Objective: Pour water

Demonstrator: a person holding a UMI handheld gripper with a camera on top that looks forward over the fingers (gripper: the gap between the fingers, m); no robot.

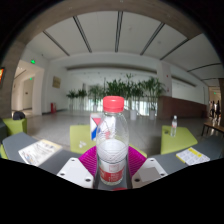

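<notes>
A handheld tool (112, 172) held a clear water bottle (112, 140) upright in a large, bright hall.

The tool pointed level and forward, its two fingers clamped on the bottle's lower body, with the purple pads (90, 160) pressed against both sides. The bottle had a red cap (113, 103) and a red, white and blue label (99, 126), and filled the middle of the view, hiding what lay straight ahead. Beyond it, well apart, stood lime-green seats (180, 139), a second small bottle (174, 123) on one of them, and a row of tall green plants (118, 94) along the far wall. Papers (40, 151) lay off to the left.
</notes>
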